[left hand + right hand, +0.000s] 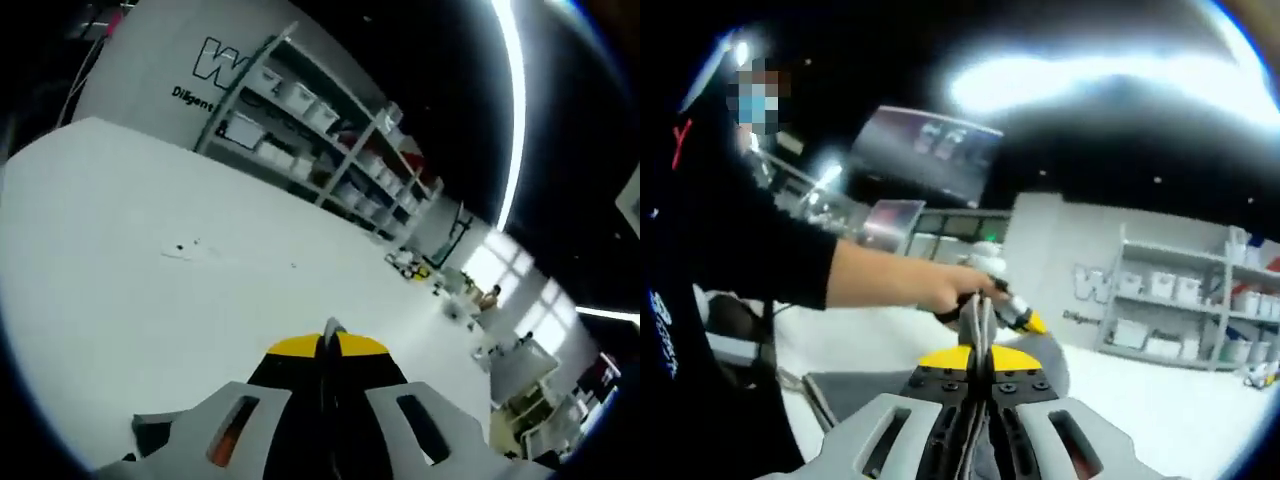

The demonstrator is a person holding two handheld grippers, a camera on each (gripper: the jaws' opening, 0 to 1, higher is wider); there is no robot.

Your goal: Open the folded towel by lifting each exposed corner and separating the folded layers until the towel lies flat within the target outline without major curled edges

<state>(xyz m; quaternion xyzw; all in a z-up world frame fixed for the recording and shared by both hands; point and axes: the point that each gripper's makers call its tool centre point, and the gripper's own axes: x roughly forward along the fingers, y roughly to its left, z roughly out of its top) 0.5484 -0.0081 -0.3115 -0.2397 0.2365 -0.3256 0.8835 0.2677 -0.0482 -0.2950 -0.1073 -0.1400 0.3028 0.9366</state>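
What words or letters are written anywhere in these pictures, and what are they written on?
"W": big white letter on the grey wall behind the shelves, in the left gripper view; the rest is hidden.
"Diligen": smaller line under it, cut off by the shelves.
Hanging screen, right gripper view: too blurred to read.
Person's dark sleeve: blue and red marks, unreadable.

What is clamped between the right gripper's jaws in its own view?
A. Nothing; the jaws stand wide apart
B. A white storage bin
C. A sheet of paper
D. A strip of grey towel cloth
D. In the right gripper view, the right gripper has its jaws closed on a raised fold of the grey towel, with a person's hand just behind it.
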